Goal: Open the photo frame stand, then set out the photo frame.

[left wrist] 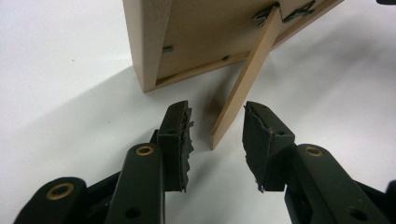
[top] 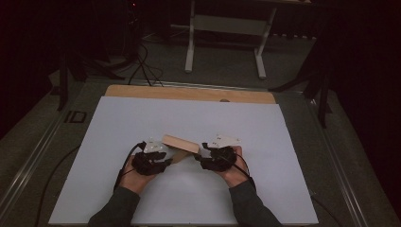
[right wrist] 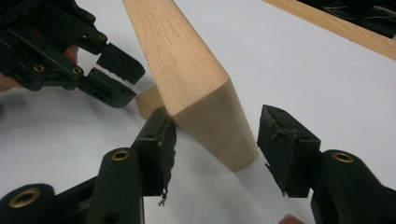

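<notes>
Here the wooden picture frame [top: 179,143] stands on the white counter [top: 142,118], between the two hands, leaning on its thin back leg [left wrist: 243,79]. The wood looks hard and stiff, and light enough to tip over. The leg looks thin and could snap, so the thick edge seems the best place to hold. The left tool [left wrist: 217,135] is open, with the foot of the leg between its jaws. The right tool [right wrist: 217,149] is open around a corner of the frame.
</notes>
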A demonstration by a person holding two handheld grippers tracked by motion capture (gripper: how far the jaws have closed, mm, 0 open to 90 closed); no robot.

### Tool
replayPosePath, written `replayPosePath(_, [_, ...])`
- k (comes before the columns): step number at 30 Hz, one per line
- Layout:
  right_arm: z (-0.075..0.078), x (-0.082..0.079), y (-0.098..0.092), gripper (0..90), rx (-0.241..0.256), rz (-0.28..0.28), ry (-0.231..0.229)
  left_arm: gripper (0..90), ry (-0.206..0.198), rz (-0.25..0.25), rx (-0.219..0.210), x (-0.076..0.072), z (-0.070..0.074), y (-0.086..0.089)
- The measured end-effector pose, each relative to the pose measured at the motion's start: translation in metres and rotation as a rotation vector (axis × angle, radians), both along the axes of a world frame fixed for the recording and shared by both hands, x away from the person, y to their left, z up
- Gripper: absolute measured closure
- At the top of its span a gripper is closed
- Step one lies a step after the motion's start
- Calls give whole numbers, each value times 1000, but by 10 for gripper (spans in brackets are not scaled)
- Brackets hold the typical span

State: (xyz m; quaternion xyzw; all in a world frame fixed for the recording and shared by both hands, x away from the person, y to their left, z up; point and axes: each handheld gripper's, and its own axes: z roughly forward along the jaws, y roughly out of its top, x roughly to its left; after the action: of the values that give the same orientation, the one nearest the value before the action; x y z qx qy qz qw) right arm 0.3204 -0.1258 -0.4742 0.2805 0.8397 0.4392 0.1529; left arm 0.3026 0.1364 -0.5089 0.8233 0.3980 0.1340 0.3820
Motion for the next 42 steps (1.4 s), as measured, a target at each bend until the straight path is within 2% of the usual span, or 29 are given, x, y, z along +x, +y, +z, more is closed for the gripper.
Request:
replayPosePath(2, [0,0,-1,457,0,5,5,611,-1,-2,2,0,0,0])
replayPosePath(3, [1,0,-3,450,6,24,26,611,-2,0,-2,0,1,1])
replayPosePath(10, [2,1,-9,390,30,43,34,619,-12,3,-9,-1,4,4])
replayPosePath(21, [6,3,-22,384,0,47,24,660,-40,13,-37,-4,12,10])
replayPosePath(28, [9,4,-28,410,-16,53,19,700,-54,11,-36,-5,15,11])
replayPosePath(32, [10,6,-31,445,-11,36,20,703,-66,15,-18,-6,16,9])
replayPosePath(42, [4,10,-29,498,28,-63,16,717,-73,32,-30,-7,18,8])
